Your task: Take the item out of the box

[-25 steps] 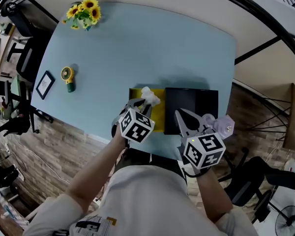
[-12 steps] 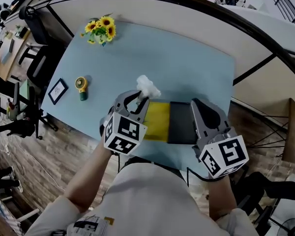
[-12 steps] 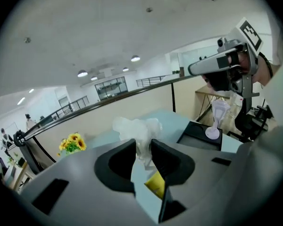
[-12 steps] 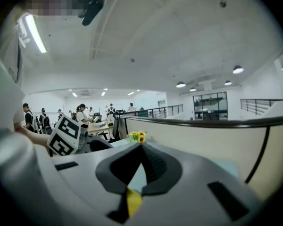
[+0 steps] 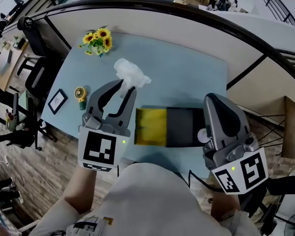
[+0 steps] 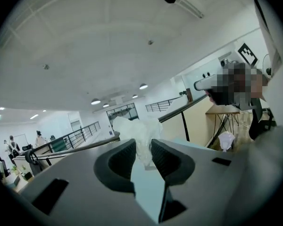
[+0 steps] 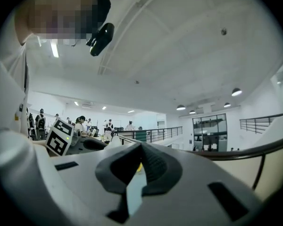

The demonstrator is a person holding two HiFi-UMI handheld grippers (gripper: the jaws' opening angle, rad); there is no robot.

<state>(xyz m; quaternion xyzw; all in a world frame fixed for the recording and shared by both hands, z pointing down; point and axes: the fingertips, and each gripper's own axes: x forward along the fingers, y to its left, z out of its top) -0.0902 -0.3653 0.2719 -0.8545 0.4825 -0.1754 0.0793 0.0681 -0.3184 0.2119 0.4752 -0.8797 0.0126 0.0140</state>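
Note:
The box (image 5: 173,127) lies open near the table's front edge, with a yellow tray half on the left and a black half on the right. My left gripper (image 5: 126,86) is raised high above the table, left of the box, and is shut on a crumpled white item (image 5: 131,73). In the left gripper view the white item (image 6: 136,132) sticks up past the pads, which pinch its lower part at the left gripper (image 6: 143,155). My right gripper (image 5: 212,100) hangs over the box's right end with its jaws together and nothing in them; the right gripper (image 7: 140,160) shows the same.
On the pale blue table (image 5: 182,77) stand a sunflower bunch (image 5: 98,39) at the far left, a small yellow object (image 5: 80,94) and a framed picture (image 5: 56,101) near the left edge. A black chair (image 5: 34,75) is beside the table's left side.
Both grippers have risen toward the head camera. The left one has carried the white item up and to the left, away from the yellow half of the box.

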